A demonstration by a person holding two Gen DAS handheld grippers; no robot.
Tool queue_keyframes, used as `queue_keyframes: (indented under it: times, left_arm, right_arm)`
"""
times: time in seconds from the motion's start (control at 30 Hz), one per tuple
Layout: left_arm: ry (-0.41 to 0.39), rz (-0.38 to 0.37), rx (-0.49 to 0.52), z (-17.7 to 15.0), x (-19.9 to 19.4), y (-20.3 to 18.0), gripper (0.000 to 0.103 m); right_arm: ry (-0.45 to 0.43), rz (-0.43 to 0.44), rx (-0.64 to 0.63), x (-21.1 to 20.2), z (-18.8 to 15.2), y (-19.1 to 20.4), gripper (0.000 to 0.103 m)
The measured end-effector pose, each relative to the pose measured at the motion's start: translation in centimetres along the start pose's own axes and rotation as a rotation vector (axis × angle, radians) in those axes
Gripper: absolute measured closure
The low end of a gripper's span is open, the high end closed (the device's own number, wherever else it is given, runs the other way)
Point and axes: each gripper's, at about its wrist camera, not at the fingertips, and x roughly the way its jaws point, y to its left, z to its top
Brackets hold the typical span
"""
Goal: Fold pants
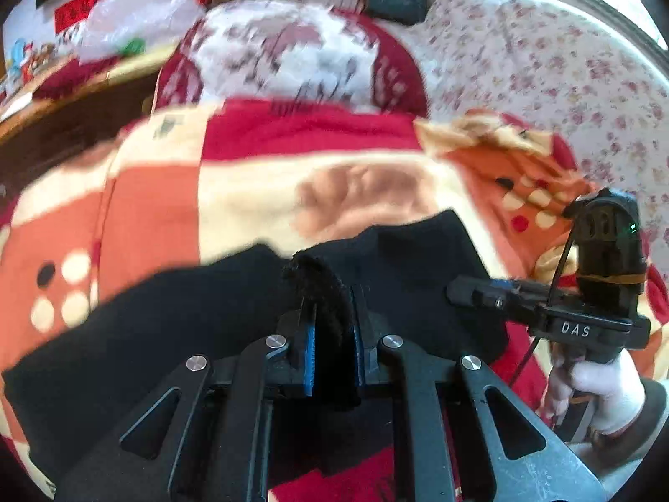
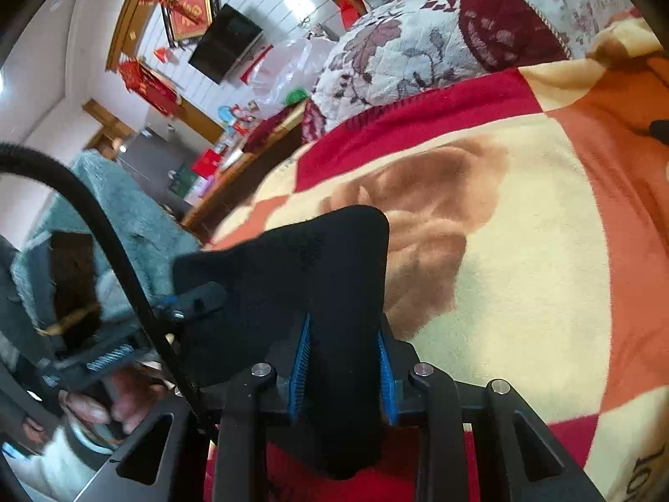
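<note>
The black pants (image 1: 200, 305) lie spread over a red, orange and cream blanket (image 1: 259, 184) on a bed. My left gripper (image 1: 332, 326) is shut on a bunched fold of the pants, which sticks up between its blue pads (image 1: 310, 343). My right gripper shows in the left wrist view (image 1: 472, 293) at the right edge of the pants, held by a white-gloved hand. In the right wrist view my right gripper (image 2: 343, 359) is shut on a raised flap of the black pants (image 2: 301, 259) held above the blanket (image 2: 522, 251).
A floral quilted pillow (image 1: 288, 50) with a dark red border lies at the head of the bed. A floral sheet (image 1: 543, 62) covers the right side. A wooden bed edge (image 2: 234, 175), plastic bags and boxes (image 1: 125, 8) lie to the left. A grey fluffy rug (image 2: 125, 209) lies beside the bed.
</note>
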Motion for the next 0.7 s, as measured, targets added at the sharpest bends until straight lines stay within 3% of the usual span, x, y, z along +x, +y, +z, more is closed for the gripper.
queue_keyframes:
  times: [0.07,0.13,0.23,0.33,0.43,0.7]
  left_arm:
    - [0.023,0.028,-0.043,-1.0,1.5,1.0,0.090]
    - [0.005,0.003,-0.103,-1.6,1.7,1.9,0.086]
    - [-0.008,-0.013,-0.162,-1.6,0.8,2.4,0.081]
    - [-0.032,0.034,-0.161,-1.6,-0.6,2.5,0.081]
    - [-0.060,0.087,-0.152,-1.8,-2.3,2.7,0.081]
    - [-0.118,0.066,-0.183,-1.6,-5.0,2.1,0.081]
  right_arm:
    - [0.031,-0.048,-0.013,1.3,-0.2,-0.1,0.070]
    - [0.037,-0.053,-0.014,1.7,-0.1,-0.1,0.061]
    - [0.036,-0.134,-0.095,0.8,0.2,0.7,0.051]
    - [0.017,-0.167,-0.120,-0.4,0.4,0.9,0.051]
    - [-0.014,-0.146,-0.103,-1.7,0.7,1.0,0.051]
    - [-0.011,-0.088,-0.187,-1.2,1.7,4.2,0.051]
